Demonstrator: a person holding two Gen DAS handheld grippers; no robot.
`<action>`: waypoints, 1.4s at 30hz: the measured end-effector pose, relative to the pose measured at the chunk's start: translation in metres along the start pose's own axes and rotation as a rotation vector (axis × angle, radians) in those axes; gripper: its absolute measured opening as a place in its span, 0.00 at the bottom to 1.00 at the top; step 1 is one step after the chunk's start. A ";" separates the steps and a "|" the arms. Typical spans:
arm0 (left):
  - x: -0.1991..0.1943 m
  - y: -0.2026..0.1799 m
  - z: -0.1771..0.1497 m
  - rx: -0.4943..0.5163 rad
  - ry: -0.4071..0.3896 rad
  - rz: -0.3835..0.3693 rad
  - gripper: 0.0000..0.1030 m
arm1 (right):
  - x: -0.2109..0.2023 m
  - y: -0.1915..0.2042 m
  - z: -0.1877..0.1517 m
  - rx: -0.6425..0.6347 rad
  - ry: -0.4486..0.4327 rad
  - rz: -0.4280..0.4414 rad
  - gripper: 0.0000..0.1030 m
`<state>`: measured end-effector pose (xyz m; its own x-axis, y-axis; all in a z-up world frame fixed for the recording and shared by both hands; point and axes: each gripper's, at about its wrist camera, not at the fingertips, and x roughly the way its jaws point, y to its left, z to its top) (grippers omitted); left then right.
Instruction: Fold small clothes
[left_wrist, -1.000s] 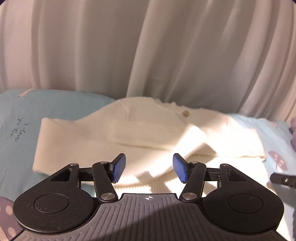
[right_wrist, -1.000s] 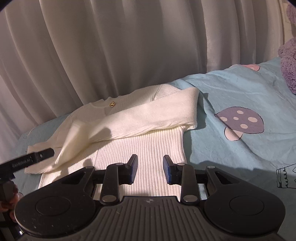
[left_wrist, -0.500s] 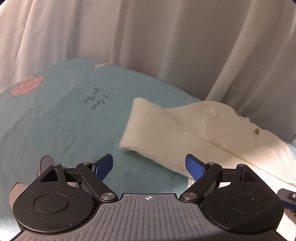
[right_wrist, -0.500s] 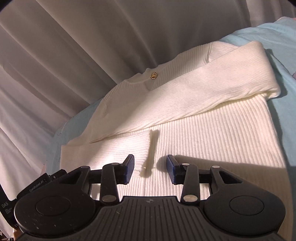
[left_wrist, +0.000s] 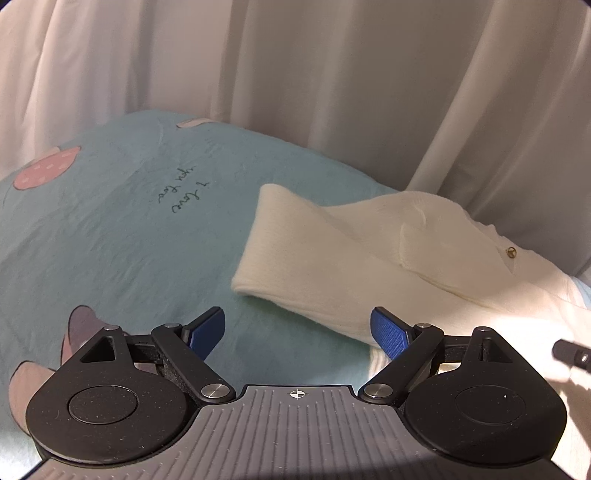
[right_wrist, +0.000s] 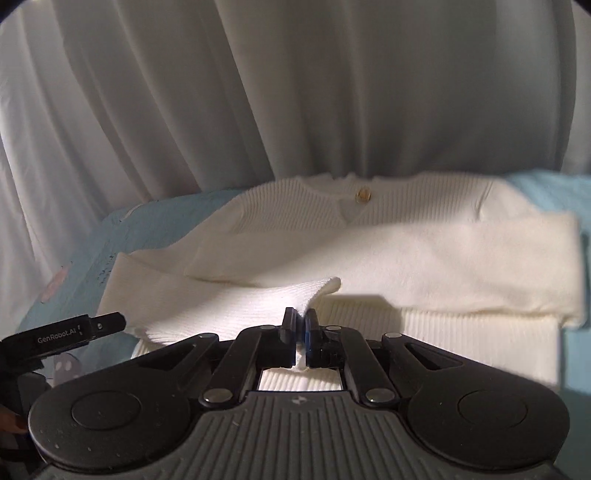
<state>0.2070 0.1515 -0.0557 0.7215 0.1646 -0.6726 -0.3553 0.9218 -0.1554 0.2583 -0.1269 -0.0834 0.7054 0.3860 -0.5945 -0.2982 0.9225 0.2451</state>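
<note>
Cream ribbed sweater (right_wrist: 424, 258) lies flat on a light blue bedsheet (left_wrist: 110, 240) printed with mushrooms and handwriting, its collar and gold button (right_wrist: 363, 194) at the far side against a white curtain (right_wrist: 295, 92). Both sleeves are folded across the body; one sleeve end reaches out to the left over the sheet. Right gripper (right_wrist: 300, 328): jaws clamped together on a raised pinch of the knit at the near hem, the fabric tenting up and away from the pads. Left gripper (left_wrist: 297, 332): blue pads (left_wrist: 389, 334) spread wide over bare sheet, nothing between them, the right pad just beside the near edge of the left sleeve.
</note>
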 end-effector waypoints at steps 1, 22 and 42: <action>0.000 -0.002 0.000 0.008 0.000 -0.006 0.88 | -0.008 0.001 0.006 -0.061 -0.052 -0.063 0.03; 0.028 -0.029 0.002 0.132 0.046 -0.025 0.88 | -0.009 -0.114 -0.007 0.264 -0.027 -0.147 0.28; 0.019 -0.027 -0.007 0.112 0.067 -0.095 0.88 | -0.020 -0.130 -0.022 0.702 -0.086 0.103 0.06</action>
<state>0.2262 0.1273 -0.0696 0.7058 0.0548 -0.7063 -0.2165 0.9660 -0.1414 0.2691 -0.2543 -0.1199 0.7526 0.4434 -0.4868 0.0984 0.6552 0.7490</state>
